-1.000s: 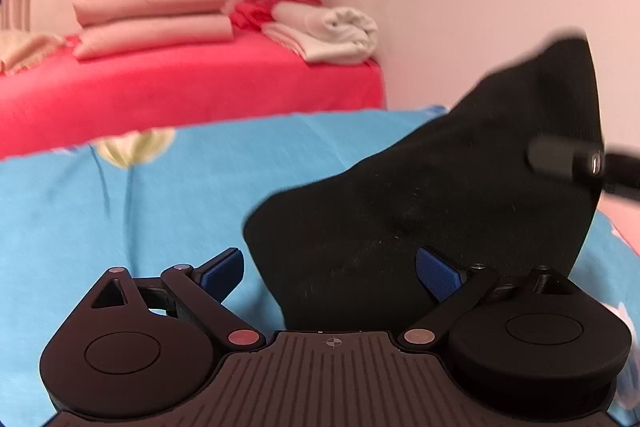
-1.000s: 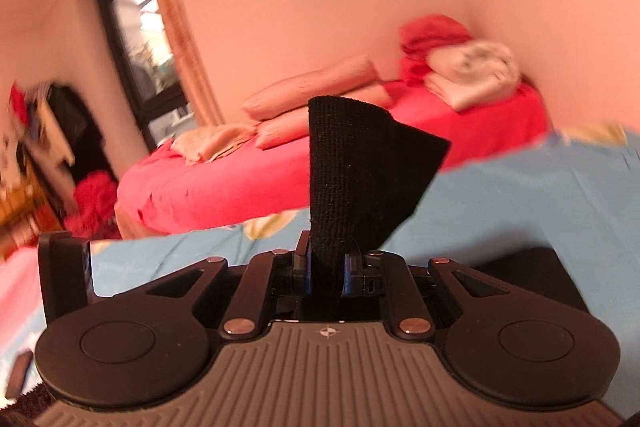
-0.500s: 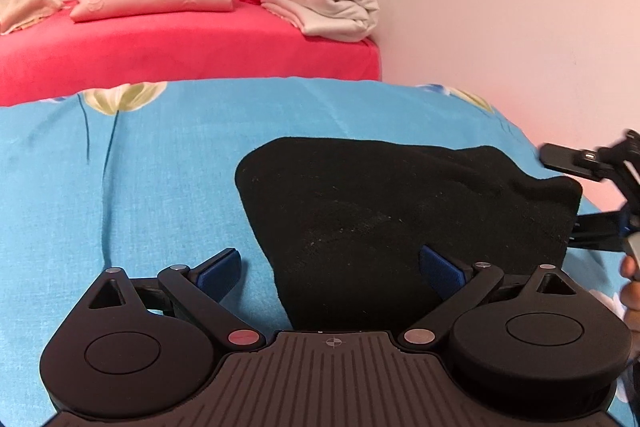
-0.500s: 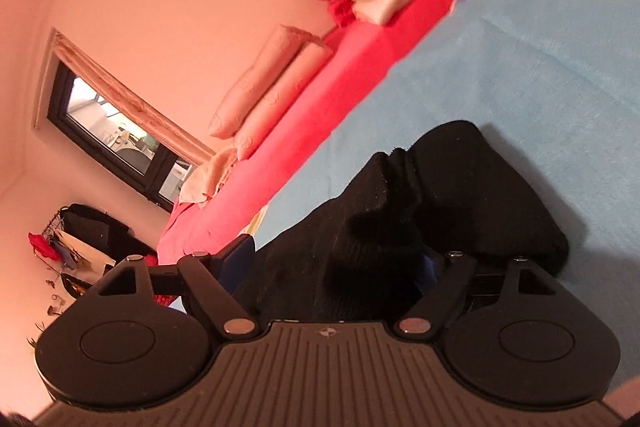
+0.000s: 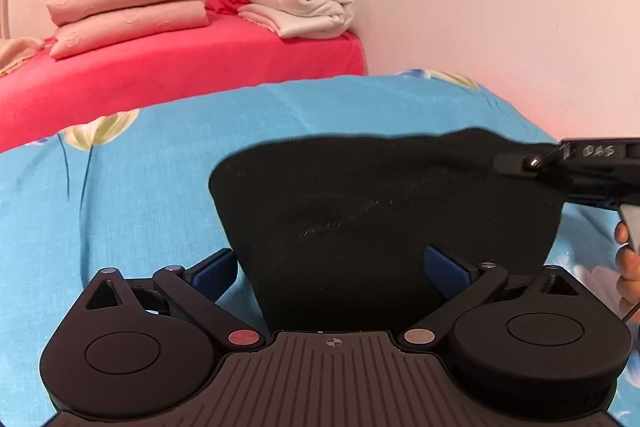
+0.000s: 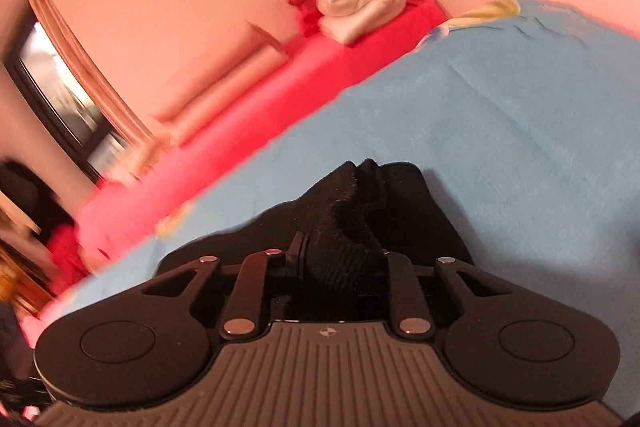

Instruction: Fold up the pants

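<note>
At about 10 o'clock in the left wrist view, a red-covered bed [image 5: 180,75] with stacked pink pillows [image 5: 128,11] and a rolled cream towel [image 5: 304,9] is seen, well apart from the work. Nearer, the blue floral bedsheet [image 5: 120,195] is spread, and on it the black knitted fabric pants [image 5: 380,211] are laid, running from the centre out to 3 o'clock. The left gripper [image 5: 335,263] is held with its blue-padded fingers [image 5: 212,269] wide apart, one on either side of the near part of the cloth; nothing is clasped by it.

At 3 o'clock the right gripper [image 5: 532,163] is seen at the far corner of the pants. In the right wrist view a bunched fold of the black cloth [image 6: 344,227] is pinched between the narrowed fingers of the right gripper [image 6: 340,259], at about 6 o'clock.

The fabric is judged soft, limp and light, with a slightly fuzzy, non-slippery surface; no shape will be kept when it is lifted, and sagging between held points is to be expected. It is best taken at corners or along a hem, with both layers caught together, so that an edge can be carried over flat.
</note>
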The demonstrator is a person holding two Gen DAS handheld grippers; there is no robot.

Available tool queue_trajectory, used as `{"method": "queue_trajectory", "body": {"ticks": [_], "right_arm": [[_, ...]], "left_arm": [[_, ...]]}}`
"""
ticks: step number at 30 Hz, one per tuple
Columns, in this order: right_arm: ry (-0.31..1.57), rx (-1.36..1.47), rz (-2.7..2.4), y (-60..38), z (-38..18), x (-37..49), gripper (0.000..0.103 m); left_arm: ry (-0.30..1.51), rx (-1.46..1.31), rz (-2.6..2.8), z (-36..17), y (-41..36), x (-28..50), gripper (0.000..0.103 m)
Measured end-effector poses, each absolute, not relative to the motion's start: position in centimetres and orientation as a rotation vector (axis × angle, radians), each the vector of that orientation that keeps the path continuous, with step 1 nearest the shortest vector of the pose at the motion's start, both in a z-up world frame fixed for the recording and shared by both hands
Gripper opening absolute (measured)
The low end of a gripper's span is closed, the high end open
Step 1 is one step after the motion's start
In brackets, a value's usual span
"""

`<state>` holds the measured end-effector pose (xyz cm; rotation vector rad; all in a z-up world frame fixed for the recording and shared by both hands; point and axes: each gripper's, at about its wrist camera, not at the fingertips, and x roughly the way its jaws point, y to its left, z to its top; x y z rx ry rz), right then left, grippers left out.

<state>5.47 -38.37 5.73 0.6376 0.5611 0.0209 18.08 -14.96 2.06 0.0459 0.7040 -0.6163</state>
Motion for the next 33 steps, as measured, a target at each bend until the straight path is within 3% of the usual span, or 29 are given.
{"method": "queue_trajectory", "body": {"ticks": [2, 4, 6, 8, 12, 15, 17, 19, 20, 21, 22, 23, 30, 33], "right_arm": [[0.531, 0.670, 0.011, -39.3, 5.7, 4.8, 0.030], [0.486, 0.644, -0.077, -39.9, 6.5, 4.3, 0.045], [0.403, 0.588, -0.196, -40.4, 8.0, 3.3, 0.053], [0.359, 0.532, -0.152, -39.5, 9.5, 3.1, 0.053], [0.453, 0.446, 0.138, -34.7, 10.1, 5.4, 0.054], [0.587, 0.432, 0.389, -31.3, 8.9, 8.2, 0.068], [0.654, 0.404, 0.379, -30.7, 7.7, 10.0, 0.061], [0.659, 0.439, 0.266, -32.9, 7.2, 11.2, 0.010], [0.645, 0.522, 0.210, -34.8, 7.1, 11.5, 0.007], [0.605, 0.605, 0.137, -36.7, 7.2, 11.0, 0.017], [0.544, 0.640, 0.046, -37.9, 7.4, 10.1, 0.040], [0.502, 0.626, -0.001, -38.5, 7.6, 9.1, 0.048], [0.555, 0.376, -0.022, -36.8, 7.6, 5.4, 0.067], [0.583, 0.443, -0.136, -39.3, 7.0, 4.7, 0.077]], "left_arm": [[0.718, 0.029, -0.617, 2.1, -14.6, 18.3, 0.103], [0.732, 0.023, -0.616, 2.3, -14.2, 18.5, 0.103], [0.721, 0.039, -0.607, 2.6, -14.0, 18.5, 0.103], [0.710, 0.056, -0.600, 2.6, -14.1, 18.2, 0.103], [0.702, 0.047, -0.584, 2.1, -14.5, 17.7, 0.103], [0.707, 0.027, -0.584, 2.0, -14.1, 17.6, 0.103], [0.717, 0.016, -0.586, 1.9, -14.0, 17.7, 0.103], [0.716, 0.019, -0.583, 1.9, -14.1, 17.7, 0.103], [0.716, 0.021, -0.583, 1.9, -14.1, 17.7, 0.103], [0.714, 0.024, -0.581, 1.9, -14.2, 17.6, 0.103], [0.711, 0.030, -0.580, 1.9, -14.2, 17.5, 0.103], [0.709, 0.036, -0.578, 2.0, -14.3, 17.5, 0.103], [0.707, 0.102, -0.534, 3.0, -15.1, 17.0, 0.103], [0.695, 0.140, -0.515, 3.5, -15.4, 16.5, 0.103]]}}
